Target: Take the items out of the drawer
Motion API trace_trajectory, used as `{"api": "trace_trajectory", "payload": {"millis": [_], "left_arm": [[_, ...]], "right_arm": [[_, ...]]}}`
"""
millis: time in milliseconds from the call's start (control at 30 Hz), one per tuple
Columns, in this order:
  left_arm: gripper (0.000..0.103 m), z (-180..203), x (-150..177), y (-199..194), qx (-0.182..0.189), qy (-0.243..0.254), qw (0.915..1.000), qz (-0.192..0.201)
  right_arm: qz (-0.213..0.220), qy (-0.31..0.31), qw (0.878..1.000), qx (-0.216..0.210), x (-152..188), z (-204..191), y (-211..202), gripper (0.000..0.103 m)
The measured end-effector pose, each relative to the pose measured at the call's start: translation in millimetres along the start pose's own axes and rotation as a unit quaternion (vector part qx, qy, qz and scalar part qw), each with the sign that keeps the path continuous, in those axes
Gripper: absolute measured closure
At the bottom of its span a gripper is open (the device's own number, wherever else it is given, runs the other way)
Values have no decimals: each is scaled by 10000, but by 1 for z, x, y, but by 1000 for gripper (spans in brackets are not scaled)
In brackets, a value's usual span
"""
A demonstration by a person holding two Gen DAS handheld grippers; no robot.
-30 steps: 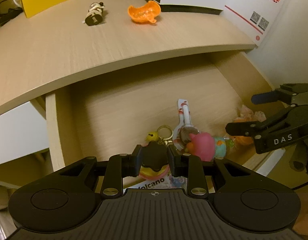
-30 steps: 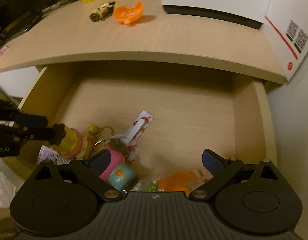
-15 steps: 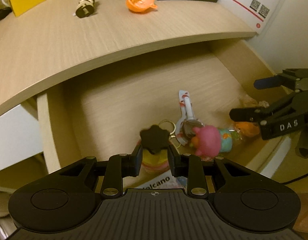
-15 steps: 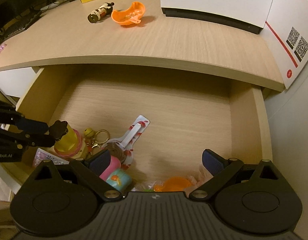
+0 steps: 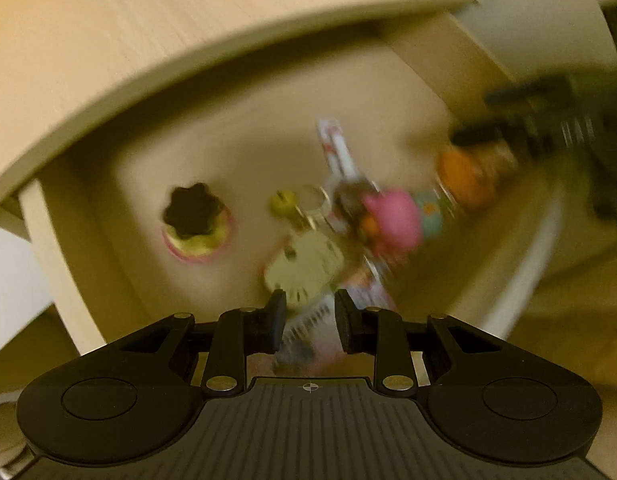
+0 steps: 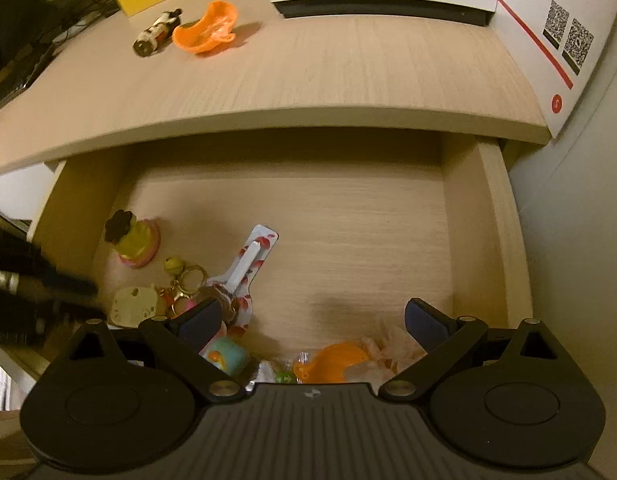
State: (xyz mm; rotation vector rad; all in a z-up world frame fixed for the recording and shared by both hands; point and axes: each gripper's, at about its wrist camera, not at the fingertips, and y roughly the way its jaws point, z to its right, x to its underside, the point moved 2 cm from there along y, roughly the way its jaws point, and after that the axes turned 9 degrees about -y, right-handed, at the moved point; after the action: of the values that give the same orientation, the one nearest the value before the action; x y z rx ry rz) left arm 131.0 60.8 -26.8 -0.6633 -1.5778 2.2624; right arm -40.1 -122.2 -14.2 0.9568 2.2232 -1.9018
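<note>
Left gripper [image 5: 306,320], steeply tilted down, narrows its empty jaws above a blurred cream tag [image 5: 304,270] in the pale wooden drawer [image 5: 60,248]. Right gripper [image 6: 312,324] gapes wide and empty, angled down over a glossy orange plastic toy [image 6: 332,366] by the drawer's front edge.

A home or office desk: a pale wood-grain desktop [image 6: 308,76] carries a white cardboard box [image 6: 548,28] above its open, toy-strewn drawer [image 6: 480,208].

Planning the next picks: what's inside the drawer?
Drawer: yellow toy, keyring, pale tag, patterned opener, teal toy, orange toy. The right gripper hides the front edge.
</note>
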Motion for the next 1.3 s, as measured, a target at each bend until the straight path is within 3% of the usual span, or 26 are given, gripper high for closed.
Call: {"api": "trace_trajectory", "payload": {"millis": [67, 167, 333, 400, 567, 733, 833, 967, 1100, 1200, 1300], "left_arm": [[78, 1, 3, 7, 288, 36, 9990, -352], [83, 0, 1, 19, 597, -158, 9966, -550], [89, -7, -3, 43, 868, -369, 9919, -853], [90, -11, -3, 47, 1122, -426, 9889, -873], [97, -16, -3, 51, 1228, -289, 9884, -844], [97, -17, -10, 51, 1182, -169, 9916, -505], [97, -13, -25, 46, 956, -20, 9953, -170], [96, -15, -36, 53, 293, 38, 9994, 169], [95, -17, -35, 32, 640, -100, 9974, 327], [94, -16, -26, 19, 1100, -26, 9939, -103], [94, -11, -14, 23, 1231, -62, 9905, -607]], "right_arm": [[-127, 85, 9998, -163, -10, 3, 0, 5], [-406, 144, 9979, -480, -21, -2, 5, 17], [-1323, 259, 9852, -1058, -23, -17, 28, 26], [-1714, 284, 9772, -1220, -21, -24, 38, 28], [-2492, 162, 9566, -1502, -11, -49, 62, 28], [-3094, 253, 9398, -1429, 0, -55, 86, 28], [-3041, 325, 9429, -1321, -4, -54, 92, 28], [-2413, 291, 9636, -1118, -27, -49, 96, 29], [-1950, 296, 9751, -1014, -51, -35, 86, 29], [-1692, 179, 9796, -1069, -59, -15, 56, 26], [-1662, 197, 9818, -899, -57, 9, 34, 22]]}}
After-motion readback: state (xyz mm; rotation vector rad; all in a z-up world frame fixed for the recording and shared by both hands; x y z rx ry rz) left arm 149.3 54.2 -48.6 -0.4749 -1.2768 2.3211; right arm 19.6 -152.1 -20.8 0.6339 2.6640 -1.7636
